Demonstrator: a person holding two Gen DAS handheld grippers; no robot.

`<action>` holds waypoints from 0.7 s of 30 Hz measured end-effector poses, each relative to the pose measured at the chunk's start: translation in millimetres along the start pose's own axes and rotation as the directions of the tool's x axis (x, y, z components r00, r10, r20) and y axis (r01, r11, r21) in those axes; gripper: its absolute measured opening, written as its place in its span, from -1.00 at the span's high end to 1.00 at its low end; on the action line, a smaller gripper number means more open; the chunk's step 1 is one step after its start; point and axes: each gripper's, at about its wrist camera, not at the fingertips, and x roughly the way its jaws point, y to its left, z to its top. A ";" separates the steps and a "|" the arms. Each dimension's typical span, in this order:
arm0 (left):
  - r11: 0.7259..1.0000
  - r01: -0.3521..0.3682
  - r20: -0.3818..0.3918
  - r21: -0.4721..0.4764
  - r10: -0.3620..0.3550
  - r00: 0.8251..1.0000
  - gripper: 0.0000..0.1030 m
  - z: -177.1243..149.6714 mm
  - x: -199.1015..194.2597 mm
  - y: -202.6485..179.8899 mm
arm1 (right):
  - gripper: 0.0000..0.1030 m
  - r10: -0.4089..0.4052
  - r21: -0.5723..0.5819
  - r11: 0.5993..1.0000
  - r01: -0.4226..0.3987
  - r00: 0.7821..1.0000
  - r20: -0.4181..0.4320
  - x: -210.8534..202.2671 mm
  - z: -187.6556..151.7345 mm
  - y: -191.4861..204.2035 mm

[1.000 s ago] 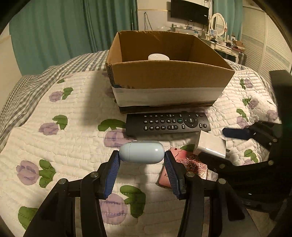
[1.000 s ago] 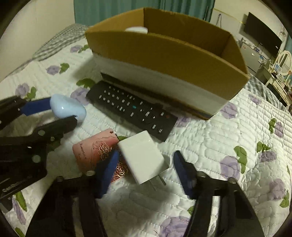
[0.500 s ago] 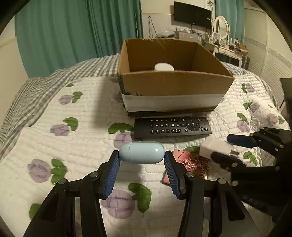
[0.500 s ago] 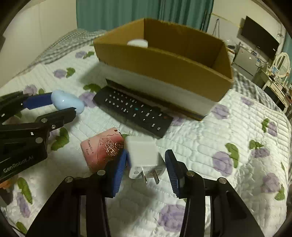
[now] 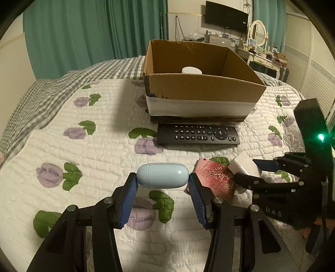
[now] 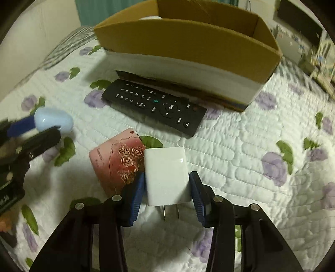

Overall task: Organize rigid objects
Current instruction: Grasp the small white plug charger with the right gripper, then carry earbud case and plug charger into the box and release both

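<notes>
Holding the pale blue capsule case (image 5: 162,175) endwise between its pads, the left gripper (image 5: 162,194) hovered above the quilt (image 5: 100,150) – prob. for carrying to the cardboard box (image 5: 201,87). The right gripper (image 6: 167,188) was closing on the white charger (image 6: 166,173), prongs toward the camera, beside the pink card (image 6: 113,159) & remote (image 6: 152,106).

A white quilted bedspread (image 5: 100,159) printed with purple flowers and green leaves fills the foreground, a grey-and-white checked blanket (image 5: 48,92) at its far edge. Behind hang long teal curtains (image 5: 83,33) against a cream wall (image 5: 186,18). A black flat television (image 5: 227,15) is mounted high, above a cluttered white dresser (image 5: 261,58) with an oval white-framed mirror (image 5: 259,34). The light is dim and warm.
</notes>
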 end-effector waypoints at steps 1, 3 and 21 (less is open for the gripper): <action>1.000 0.001 -0.001 -0.003 -0.001 1.000 0.02 0.7 -0.8 0.8 | 0.20 -0.007 -0.003 1.000 0.007 1.000 0.014 -3.5 -0.1 0.7; 1.000 0.006 0.000 -0.009 -0.006 1.000 0.02 2.9 -3.0 2.6 | 0.21 -0.028 -0.022 0.999 0.029 0.998 0.056 -15.5 -0.3 4.8; 0.996 0.065 0.185 0.063 -0.076 0.980 0.02 158.8 -18.7 -2.8 | 0.21 -0.087 0.004 0.996 0.094 0.908 0.409 -95.1 160.7 -46.7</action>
